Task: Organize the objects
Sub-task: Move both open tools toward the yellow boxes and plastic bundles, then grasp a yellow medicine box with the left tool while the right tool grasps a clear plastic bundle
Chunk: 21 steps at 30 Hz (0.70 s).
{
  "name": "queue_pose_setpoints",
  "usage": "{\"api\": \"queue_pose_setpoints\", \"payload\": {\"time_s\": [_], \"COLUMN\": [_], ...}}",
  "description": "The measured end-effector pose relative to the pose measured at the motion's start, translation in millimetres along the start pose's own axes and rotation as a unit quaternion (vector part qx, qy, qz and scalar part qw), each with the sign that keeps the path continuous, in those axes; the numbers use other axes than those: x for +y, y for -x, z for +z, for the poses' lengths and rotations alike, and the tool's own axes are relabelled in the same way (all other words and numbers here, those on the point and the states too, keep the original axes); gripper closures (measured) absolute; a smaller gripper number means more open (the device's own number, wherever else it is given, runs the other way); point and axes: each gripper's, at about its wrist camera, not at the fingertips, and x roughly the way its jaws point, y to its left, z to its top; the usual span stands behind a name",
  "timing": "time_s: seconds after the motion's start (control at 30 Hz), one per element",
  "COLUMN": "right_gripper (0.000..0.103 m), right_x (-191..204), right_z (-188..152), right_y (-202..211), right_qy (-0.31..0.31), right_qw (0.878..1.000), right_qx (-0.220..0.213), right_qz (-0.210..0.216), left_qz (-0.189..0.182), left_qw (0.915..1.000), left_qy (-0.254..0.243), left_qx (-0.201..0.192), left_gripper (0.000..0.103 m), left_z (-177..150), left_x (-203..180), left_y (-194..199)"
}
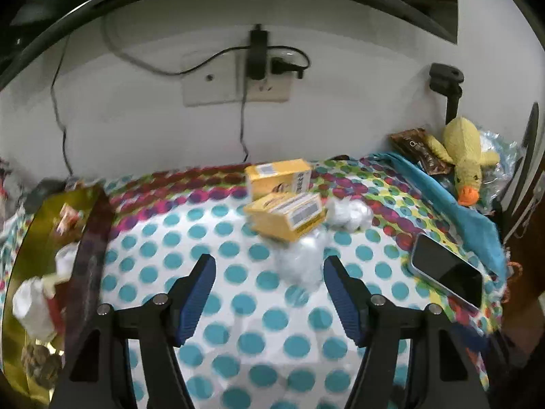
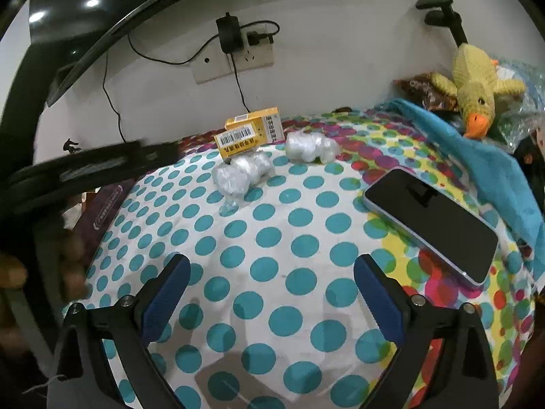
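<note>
Just behind the crinkly clear plastic bundle sit two yellow cardboard boxes, one leaning on it. My left gripper and right gripper are spread wide, holding nothing. Grabbing the bundle could tip that box.

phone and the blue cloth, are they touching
Cannot tell. In the right wrist view the phone lies next to the blue cloth, with dotted sheet visible along most of its far edge, but whether the far corner meets the cloth is unclear in both views.

Left gripper, right gripper — jaws apart, empty.
</note>
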Motion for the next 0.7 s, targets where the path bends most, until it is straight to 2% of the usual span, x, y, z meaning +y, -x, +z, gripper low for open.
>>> {"api": "queue_pose_setpoints", "payload": {"time_s": [0.3,0.53,0.7], "right_gripper": [0.006,0.006,0.006], "right_x": [-12.6,-32.0,-33.6], "right_z": [-3.7,-5.6,-13.2], "right_y": [4.3,4.4,1.5], "right_qy": [-0.017,-0.042,-0.049], "right_qw": [1.000,0.999,0.998], "right_qx": [0.004,-0.002,0.003], "right_qz": [0.014,0.020,0.036], "left_qz": [-0.009,-0.065,-0.057], "left_qw": [0.9985,0.9916,0.9860], "left_qy": [0.049,0.107,0.152], "left_qx": [0.024,0.033,0.039], "left_gripper": [0.035,0.035,0.035], "left_z": [22.1,19.1,22.8], "left_x": [-4.0,12.8,20.0], "left_y": [-57.2,-66.1,-71.2]}}
